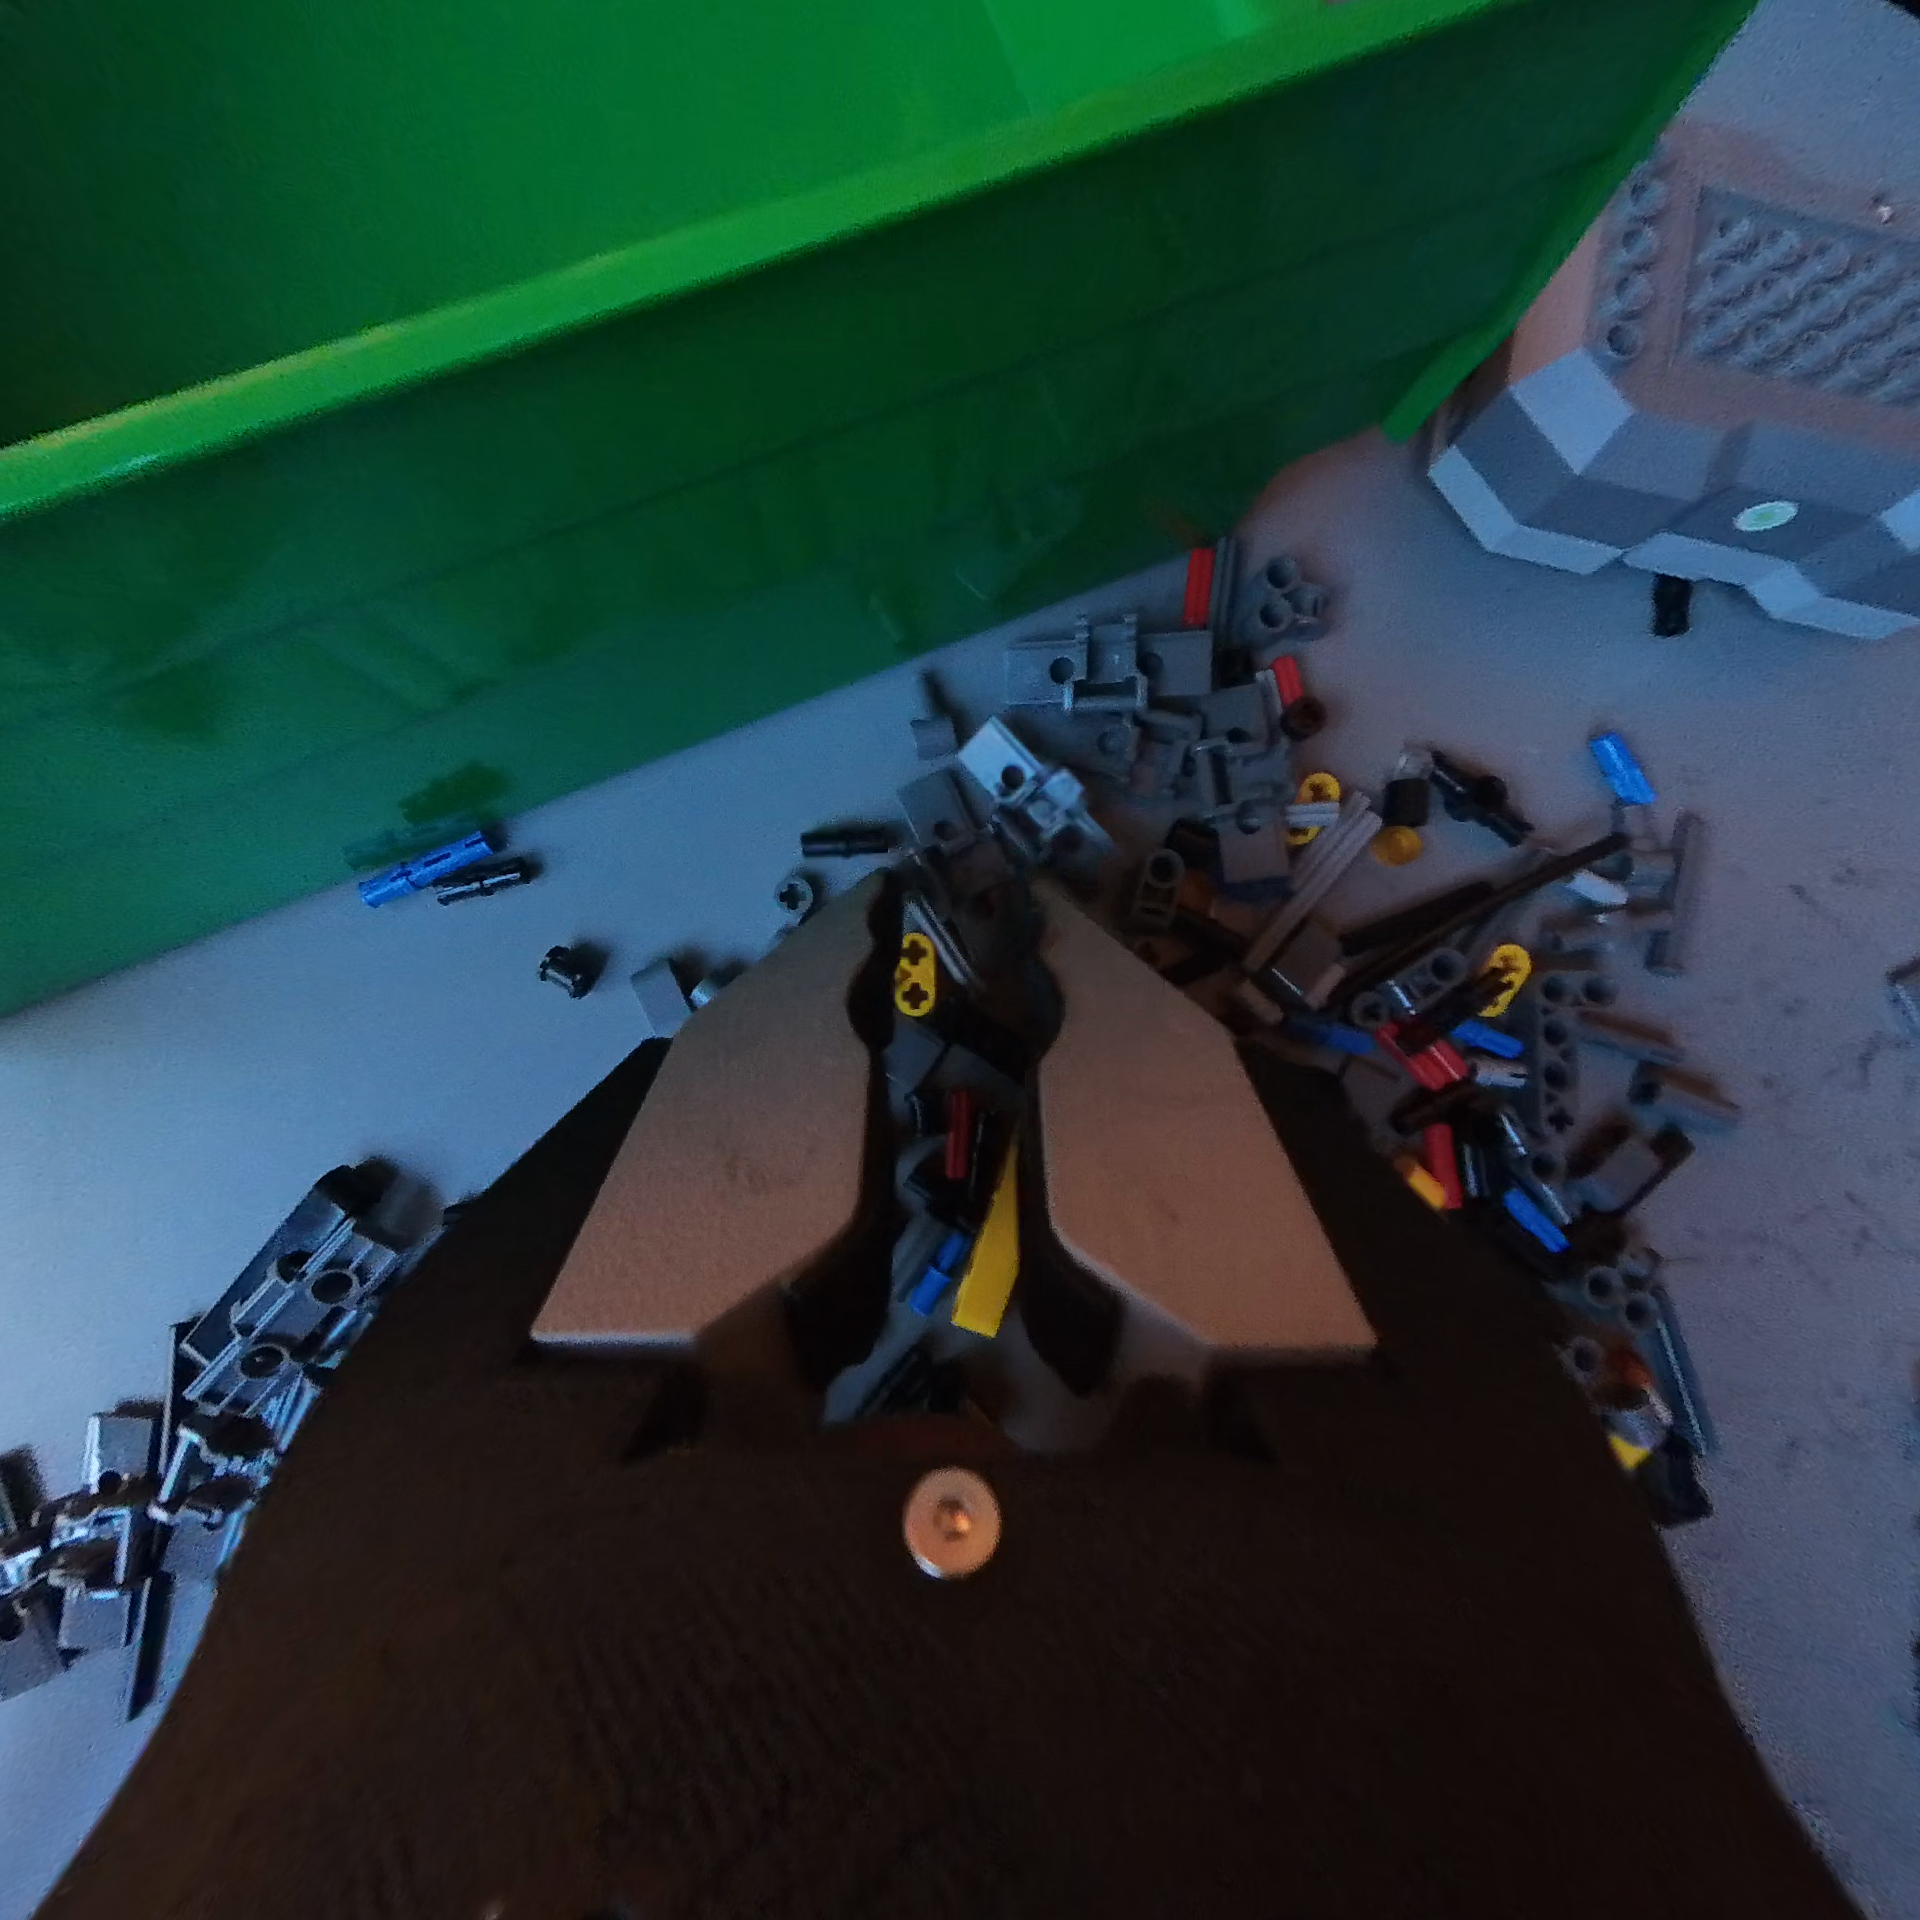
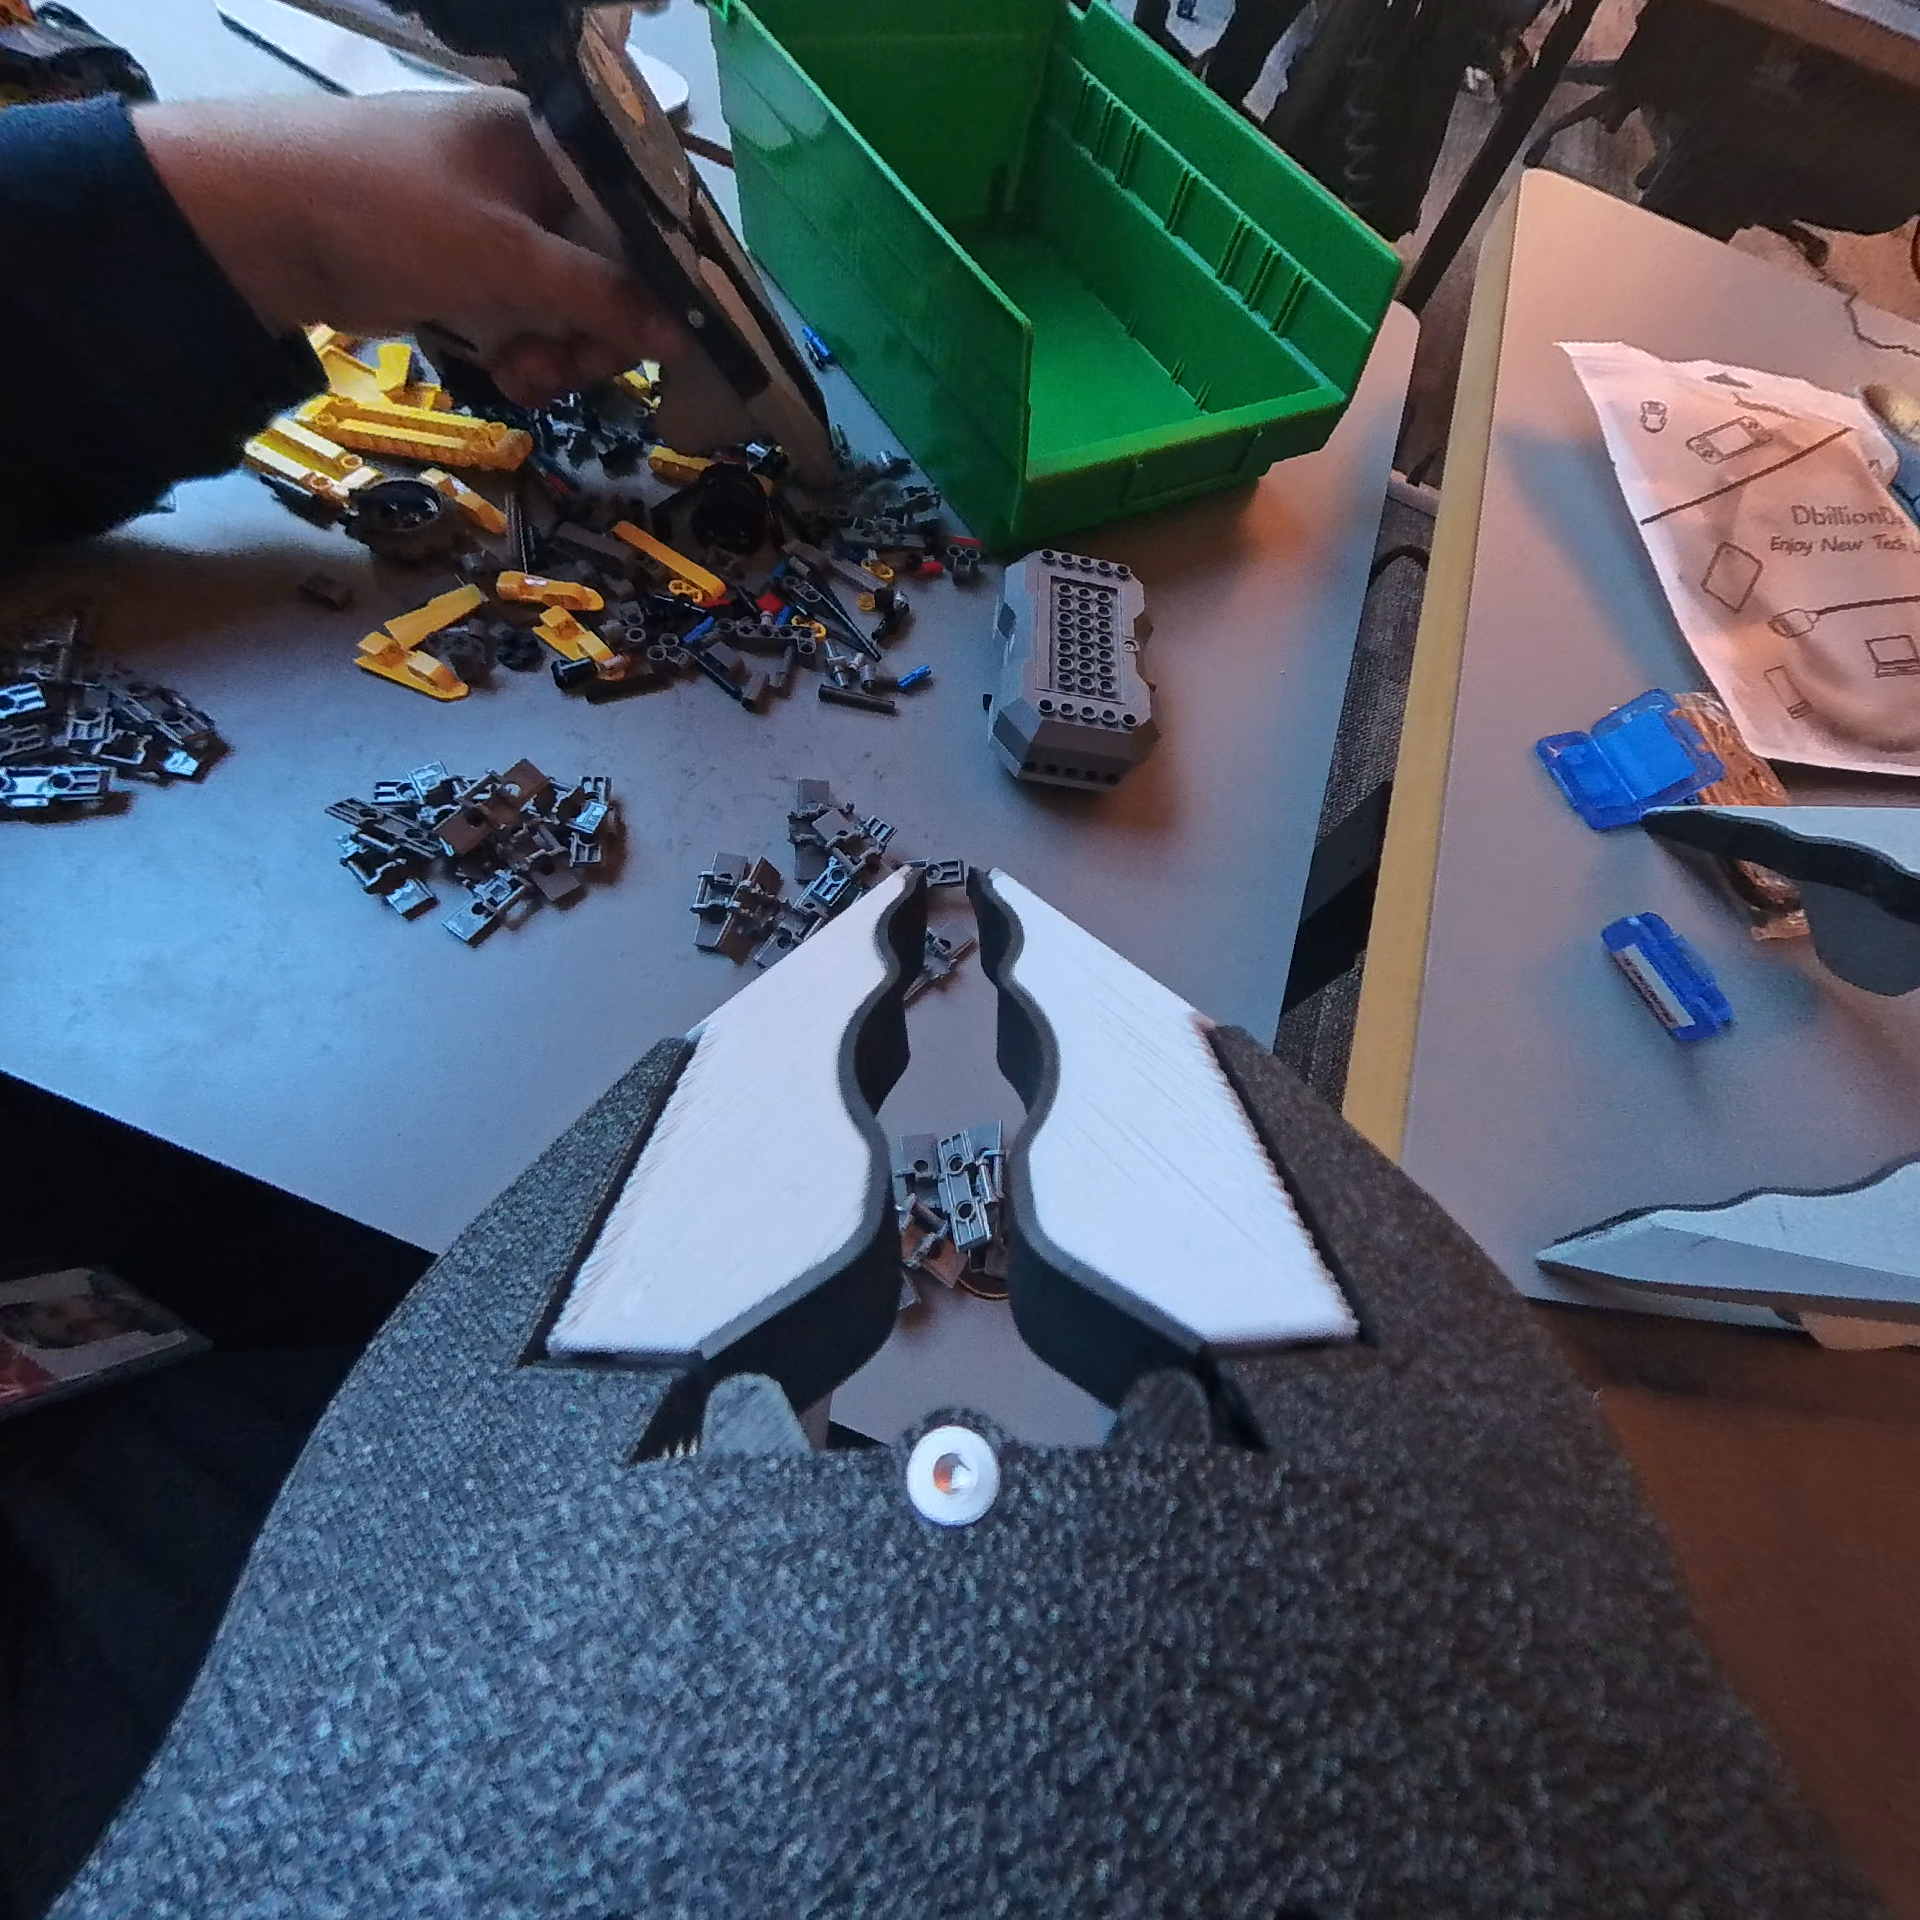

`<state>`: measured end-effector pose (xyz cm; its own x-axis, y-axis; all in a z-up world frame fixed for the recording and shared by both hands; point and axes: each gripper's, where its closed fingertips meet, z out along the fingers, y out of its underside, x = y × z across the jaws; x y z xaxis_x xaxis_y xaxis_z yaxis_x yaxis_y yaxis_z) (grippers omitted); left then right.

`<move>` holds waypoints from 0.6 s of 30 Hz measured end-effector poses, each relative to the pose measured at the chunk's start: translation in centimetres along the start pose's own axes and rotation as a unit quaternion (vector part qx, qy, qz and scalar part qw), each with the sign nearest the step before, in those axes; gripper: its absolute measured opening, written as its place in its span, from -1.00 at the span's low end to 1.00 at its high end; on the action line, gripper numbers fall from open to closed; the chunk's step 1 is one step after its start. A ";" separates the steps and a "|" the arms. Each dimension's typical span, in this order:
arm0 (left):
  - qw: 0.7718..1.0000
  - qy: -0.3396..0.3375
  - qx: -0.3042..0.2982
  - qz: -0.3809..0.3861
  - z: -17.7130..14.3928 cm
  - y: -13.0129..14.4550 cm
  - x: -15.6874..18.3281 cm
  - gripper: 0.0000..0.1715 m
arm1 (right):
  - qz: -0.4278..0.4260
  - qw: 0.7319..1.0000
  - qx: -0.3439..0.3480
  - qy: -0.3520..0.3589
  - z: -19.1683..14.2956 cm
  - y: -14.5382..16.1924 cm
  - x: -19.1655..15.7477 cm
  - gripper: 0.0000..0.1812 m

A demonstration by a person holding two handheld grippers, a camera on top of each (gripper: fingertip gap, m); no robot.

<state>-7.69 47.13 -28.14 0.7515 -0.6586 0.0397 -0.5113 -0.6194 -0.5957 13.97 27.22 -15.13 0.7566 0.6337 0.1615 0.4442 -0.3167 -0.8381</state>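
Observation:
My left gripper (image 1: 961, 894) has tan fingers a little apart, tips down in a heap of small toy building pieces (image 1: 1455, 1039) beside a green bin (image 1: 727, 416). A yellow two-hole piece (image 1: 916, 975) lies between the fingers, and light grey pieces (image 1: 997, 800) sit just past the tips. The same gripper (image 2: 800, 436), held by a hand (image 2: 395, 229), shows in the right wrist view. My right gripper (image 2: 948, 883) has white fingers nearly together and hovers over small dark grey clip pieces (image 2: 800, 894). One small piece sits right at its tips; whether it is pinched I cannot tell.
The empty green bin (image 2: 1039, 312) stands at the back. A grey studded block (image 2: 1075, 665) lies before it. Yellow parts (image 2: 395, 426) and a clip heap (image 2: 478, 842) lie left. The table edge (image 2: 208, 1122) is near. A second table holds a white bag (image 2: 1766, 561) and blue cases (image 2: 1621, 758). My right fingertips sit around 35 centimetres from my left ones.

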 end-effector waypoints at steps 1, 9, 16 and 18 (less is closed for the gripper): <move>1.000 0.002 -0.002 0.004 0.0 0.1 0.1 -0.85 | 0.000 1.000 0.001 0.001 -0.1 0.0 0.0 -0.91; 1.000 0.002 -0.008 0.018 -0.1 0.2 0.2 -0.95 | -0.001 1.000 0.001 0.001 -0.1 -0.1 0.0 -0.91; 0.997 0.031 0.046 0.048 -4.0 -2.2 1.0 -0.95 | 0.017 1.000 -0.001 -0.013 0.2 0.3 0.1 -0.90; 0.992 0.073 0.075 0.074 -5.8 -3.1 2.8 -0.95 | 0.029 0.999 0.005 -0.024 0.3 0.2 -0.2 -0.89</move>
<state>-6.43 44.76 -21.51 0.5993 -0.7988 0.0529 -0.5349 -0.4488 -0.7159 13.80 27.27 -15.51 0.7566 0.6479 0.0880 0.3957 -0.3465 -0.8505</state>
